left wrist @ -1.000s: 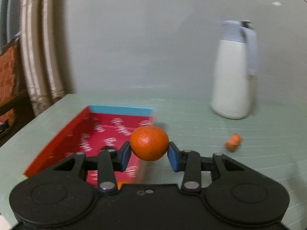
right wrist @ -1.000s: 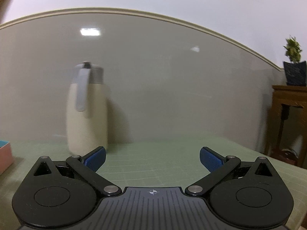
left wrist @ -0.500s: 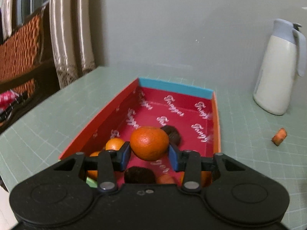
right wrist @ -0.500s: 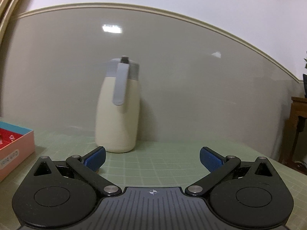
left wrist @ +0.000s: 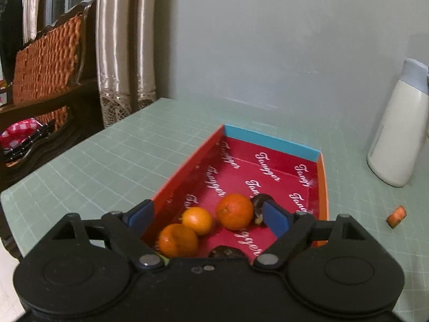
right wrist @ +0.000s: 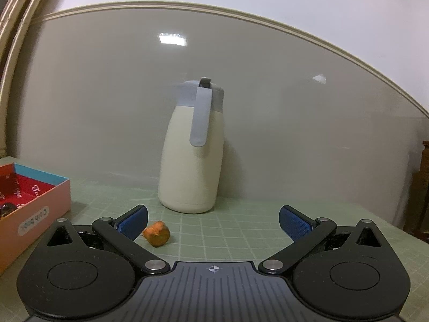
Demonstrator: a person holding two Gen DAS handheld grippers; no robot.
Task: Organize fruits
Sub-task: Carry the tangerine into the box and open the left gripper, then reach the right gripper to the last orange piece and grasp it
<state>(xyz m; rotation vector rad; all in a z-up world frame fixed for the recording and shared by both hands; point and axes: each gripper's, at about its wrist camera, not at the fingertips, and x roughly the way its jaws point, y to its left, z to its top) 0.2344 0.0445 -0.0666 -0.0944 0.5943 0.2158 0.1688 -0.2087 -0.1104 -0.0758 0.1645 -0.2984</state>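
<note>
Left wrist view: the left gripper [left wrist: 207,217] is spread wide and holds nothing, hanging over the near end of the red box [left wrist: 323,185] in the lower centre of the frame. Its black housing cuts off the box's near end and hides most of a dark fruit [left wrist: 225,252] at the bottom edge; a second dark fruit [left wrist: 258,201] is partly covered by the right finger and hard to identify. Three oranges lie on the box floor between the fingers: the largest orange [left wrist: 235,211] just left of the right pad, a smaller orange [left wrist: 197,220] beside it, and a third orange [left wrist: 178,241] nearest the housing, touching the smaller one. An orange scrap [left wrist: 396,216] sits on the green mat [left wrist: 107,161] at right, apart from the box; the white jug [left wrist: 396,134] is cut off by the right edge. Right wrist view: the right gripper [right wrist: 213,221] is likewise spread and empty, low over the mat. The scrap [right wrist: 156,233] lies just beside its left fingertip; whether they touch cannot be told. The jug [right wrist: 191,158] stands upright beyond, and the box [right wrist: 40,201] is cropped at lower left.
</note>
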